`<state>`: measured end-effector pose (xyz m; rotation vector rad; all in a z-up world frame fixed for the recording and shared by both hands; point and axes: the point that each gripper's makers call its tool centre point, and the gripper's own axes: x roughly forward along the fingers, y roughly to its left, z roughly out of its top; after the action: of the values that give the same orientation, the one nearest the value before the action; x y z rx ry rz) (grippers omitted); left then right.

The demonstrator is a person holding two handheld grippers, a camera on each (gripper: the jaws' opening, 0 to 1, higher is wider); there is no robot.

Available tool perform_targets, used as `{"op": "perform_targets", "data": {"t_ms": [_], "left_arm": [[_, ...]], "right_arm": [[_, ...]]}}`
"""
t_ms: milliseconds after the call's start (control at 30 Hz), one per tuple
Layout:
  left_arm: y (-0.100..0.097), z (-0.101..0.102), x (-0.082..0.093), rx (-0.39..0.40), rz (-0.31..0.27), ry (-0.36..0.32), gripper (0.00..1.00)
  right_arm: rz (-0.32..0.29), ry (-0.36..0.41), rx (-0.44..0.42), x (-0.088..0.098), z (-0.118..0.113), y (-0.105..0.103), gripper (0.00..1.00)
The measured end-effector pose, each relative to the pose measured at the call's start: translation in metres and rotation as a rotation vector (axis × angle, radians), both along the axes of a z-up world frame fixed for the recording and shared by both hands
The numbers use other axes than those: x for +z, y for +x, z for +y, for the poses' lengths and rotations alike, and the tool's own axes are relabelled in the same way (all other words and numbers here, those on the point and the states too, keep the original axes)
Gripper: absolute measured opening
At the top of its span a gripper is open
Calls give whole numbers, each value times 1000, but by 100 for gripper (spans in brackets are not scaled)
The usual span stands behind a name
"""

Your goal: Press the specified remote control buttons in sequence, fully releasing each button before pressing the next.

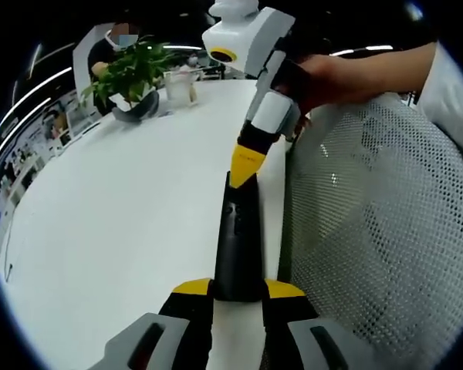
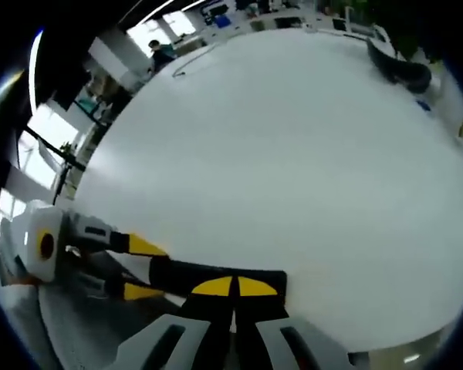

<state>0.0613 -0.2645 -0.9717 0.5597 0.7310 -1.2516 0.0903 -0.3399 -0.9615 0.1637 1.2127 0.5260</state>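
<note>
Remote [image 1: 238,239] is pinched by left claw [image 1: 238,289] at counter [image 1: 123,231] edge; right claw [image 1: 247,166], pressed together, tip on remote. Press should be square, then fully lifted.

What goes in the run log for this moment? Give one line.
left tool: shut on remote | right tool: shut, tip on remote's far end | white table beneath

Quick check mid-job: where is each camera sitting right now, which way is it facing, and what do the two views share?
Left gripper view: rides the left gripper, facing along the black remote toward a potted plant; the person's hand shows.
Right gripper view: rides the right gripper, closed jaws tipped down onto the remote.
Shared: remote, white table, each other's gripper.
</note>
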Motion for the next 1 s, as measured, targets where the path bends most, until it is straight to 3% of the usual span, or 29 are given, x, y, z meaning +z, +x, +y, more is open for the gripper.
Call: {"op": "perform_targets", "data": {"t_ms": [500, 1000], "left_arm": [[-2, -2, 1, -6, 8, -7, 24], [-1, -3, 0, -6, 2, -5, 24]], "right_arm": [[-23, -28, 49, -2, 5, -2, 0], [-93, -88, 119, -4, 6, -2, 0]]}}
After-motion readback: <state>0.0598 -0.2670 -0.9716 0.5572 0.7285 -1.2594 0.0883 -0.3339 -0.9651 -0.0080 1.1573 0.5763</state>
